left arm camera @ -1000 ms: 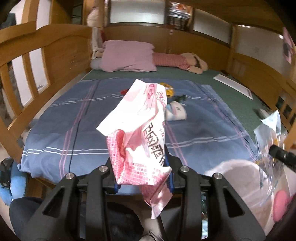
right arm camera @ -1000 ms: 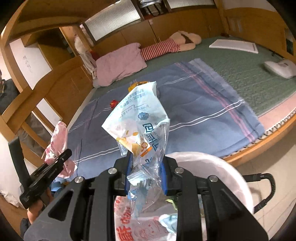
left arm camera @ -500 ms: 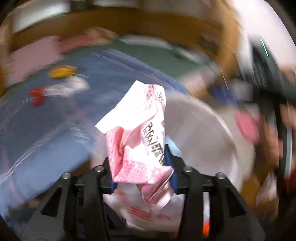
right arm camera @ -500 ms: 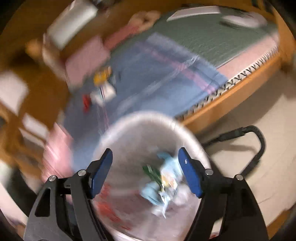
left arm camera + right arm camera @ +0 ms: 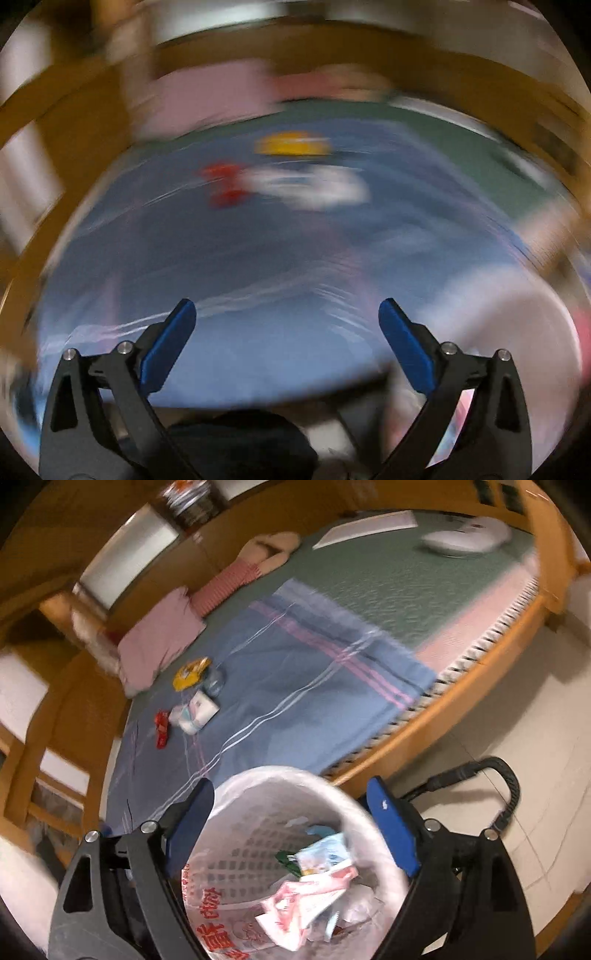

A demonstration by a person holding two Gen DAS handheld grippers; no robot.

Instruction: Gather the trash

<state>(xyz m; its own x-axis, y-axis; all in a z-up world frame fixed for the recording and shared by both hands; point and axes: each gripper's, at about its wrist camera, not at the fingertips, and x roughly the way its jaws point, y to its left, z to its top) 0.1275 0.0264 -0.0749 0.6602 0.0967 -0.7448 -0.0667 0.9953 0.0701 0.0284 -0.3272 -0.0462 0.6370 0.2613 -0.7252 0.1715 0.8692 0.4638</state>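
Note:
The white bin (image 5: 384, 843) with a plastic liner stands on the floor beside the bed, right under my right gripper (image 5: 291, 801). Its jaws are opening and hold nothing. In the bin lie the pink wrapper (image 5: 306, 897) and the pale blue bag (image 5: 325, 853). On the blue blanket (image 5: 288, 686) remain a yellow packet (image 5: 190, 672), a red wrapper (image 5: 161, 729) and a white packet (image 5: 197, 712). The left wrist view is heavily blurred: my left gripper (image 5: 286, 314) hangs over the blanket (image 5: 258, 295), jaws opening wide and empty, with the yellow packet (image 5: 291, 143), red wrapper (image 5: 223, 182) and white packet (image 5: 314, 184) far ahead.
A wooden bed frame (image 5: 461, 705) rings the green mattress (image 5: 406, 579). A pink pillow (image 5: 159, 642) and a striped doll (image 5: 236, 576) lie at the head. A white device (image 5: 465, 539) and a flat white board (image 5: 365, 528) lie far right. A black handle (image 5: 506, 786) stands on the tiled floor.
Both grippers let go: the pink wrapper left the left jaws and the blue bag left the right jaws, and both now lie in the bin. The left gripper swung from the bin toward the blanket.

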